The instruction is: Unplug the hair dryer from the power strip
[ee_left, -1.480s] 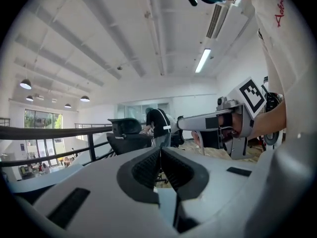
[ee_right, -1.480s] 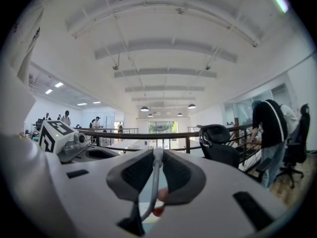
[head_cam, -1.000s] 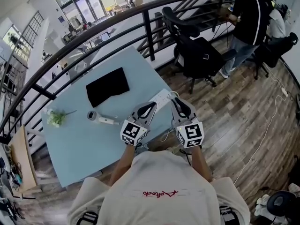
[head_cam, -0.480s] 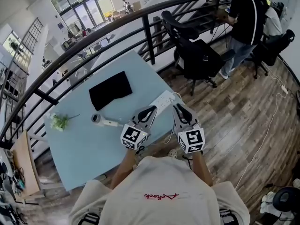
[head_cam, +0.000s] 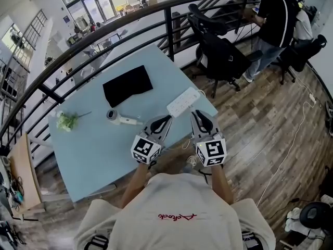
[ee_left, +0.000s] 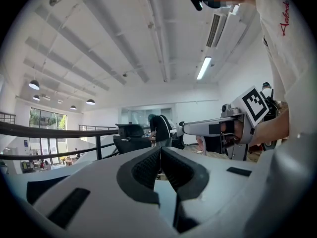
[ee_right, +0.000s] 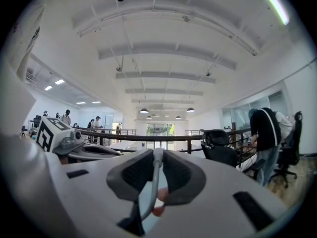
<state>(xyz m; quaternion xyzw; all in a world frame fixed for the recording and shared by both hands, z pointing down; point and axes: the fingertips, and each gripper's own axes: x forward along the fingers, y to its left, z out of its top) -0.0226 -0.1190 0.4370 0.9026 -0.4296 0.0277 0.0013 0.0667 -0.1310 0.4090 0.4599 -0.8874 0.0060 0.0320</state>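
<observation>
The hair dryer [head_cam: 120, 118] was seen lying on the light blue tabletop [head_cam: 99, 150], just below a black cloth [head_cam: 127, 85]. The white power strip [head_cam: 183, 102] was set apart from it, near the tabletop's edge. The left gripper [ee_left: 160, 155] was clenched, with nothing between its jaws. The right gripper [ee_right: 157, 155] was clamped on a thin grey cord [ee_right: 154, 178].
</observation>
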